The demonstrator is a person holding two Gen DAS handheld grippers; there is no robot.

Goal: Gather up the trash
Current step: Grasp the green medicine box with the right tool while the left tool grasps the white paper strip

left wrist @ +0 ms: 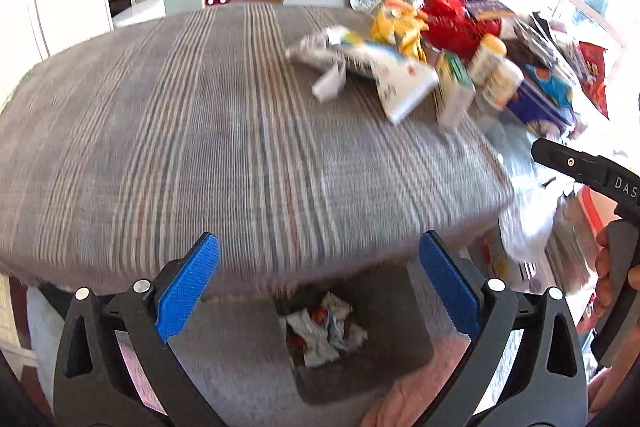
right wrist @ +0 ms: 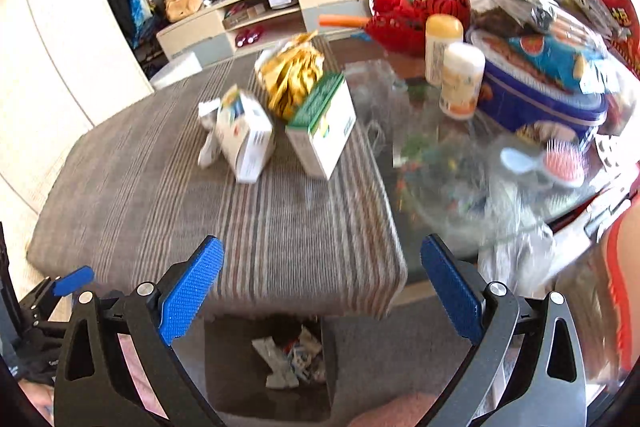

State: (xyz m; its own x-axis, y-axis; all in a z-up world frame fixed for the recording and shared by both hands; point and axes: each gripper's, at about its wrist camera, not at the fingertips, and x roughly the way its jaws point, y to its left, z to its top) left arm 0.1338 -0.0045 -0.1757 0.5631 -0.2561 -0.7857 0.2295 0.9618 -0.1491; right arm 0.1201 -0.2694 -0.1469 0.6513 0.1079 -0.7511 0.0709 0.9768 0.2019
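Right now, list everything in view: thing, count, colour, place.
striped cloth: one, grey-brown, covering the table's left part.
white boxes: two, one green-topped, on the cloth.
gold packet: one, crumpled, behind the boxes.
bottles: two, white with yellowish caps, on the glass part.
blue tin: one, right of the bottles.
red basket: one, far side.
hairbrush: one, pink, right edge.
bin: one, dark, on the floor below the table edge, crumpled paper inside.
TV cabinet: one, cream, background.
left gripper: blue pads, open, empty.
right gripper: blue pads, open, empty.
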